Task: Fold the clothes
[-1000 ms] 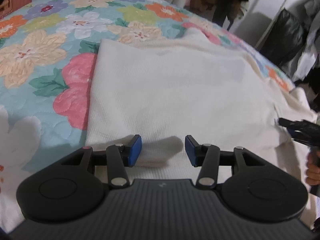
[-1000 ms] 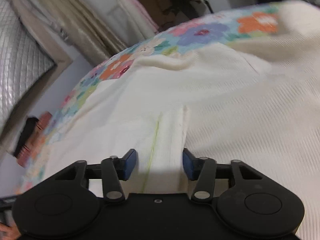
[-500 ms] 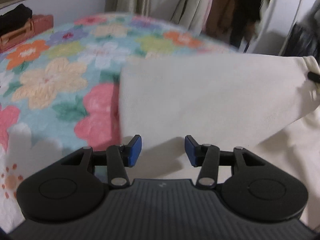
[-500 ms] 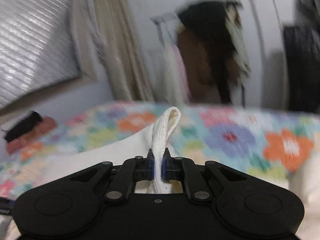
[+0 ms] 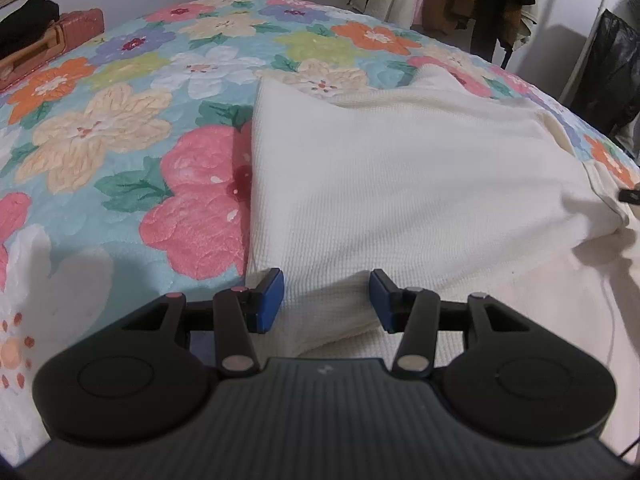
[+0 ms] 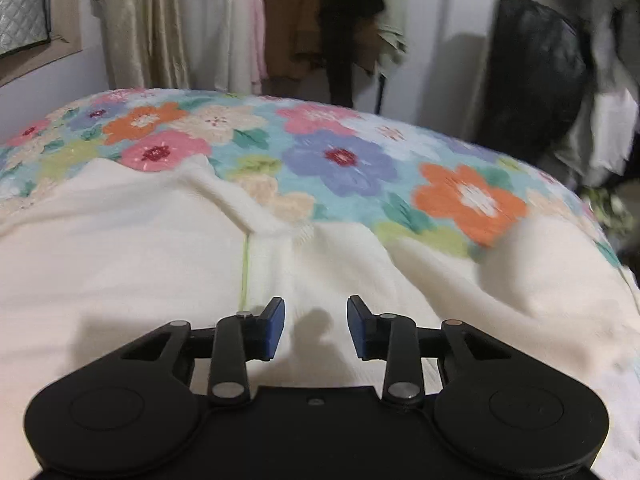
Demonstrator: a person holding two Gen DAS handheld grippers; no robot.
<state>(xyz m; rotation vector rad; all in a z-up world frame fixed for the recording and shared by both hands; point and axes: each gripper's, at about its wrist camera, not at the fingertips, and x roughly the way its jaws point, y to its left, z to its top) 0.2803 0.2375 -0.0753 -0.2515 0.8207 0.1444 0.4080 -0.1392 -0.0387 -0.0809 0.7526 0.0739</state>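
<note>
A cream knit garment [image 5: 400,184] lies folded over itself on a flowered bedspread [image 5: 120,120]. My left gripper [image 5: 326,298] is open, its blue pads on either side of the garment's near folded corner, low over the cloth. In the right wrist view the same cream garment [image 6: 140,248] fills the lower part, with a thin green seam line. My right gripper [image 6: 316,328] is open and empty just above the cloth. Its tip shows at the right edge of the left wrist view [image 5: 630,196].
The flowered bedspread [image 6: 340,160] stretches beyond the garment. A brown case [image 5: 52,46] sits at the far left edge of the bed. Hanging clothes [image 6: 304,28] and a black bag [image 6: 532,76] stand behind the bed.
My right gripper was shut on a lifted fold of the garment half a second ago; it has let go and now hangs open over the laid-down cloth. The top layer now lies flat.
</note>
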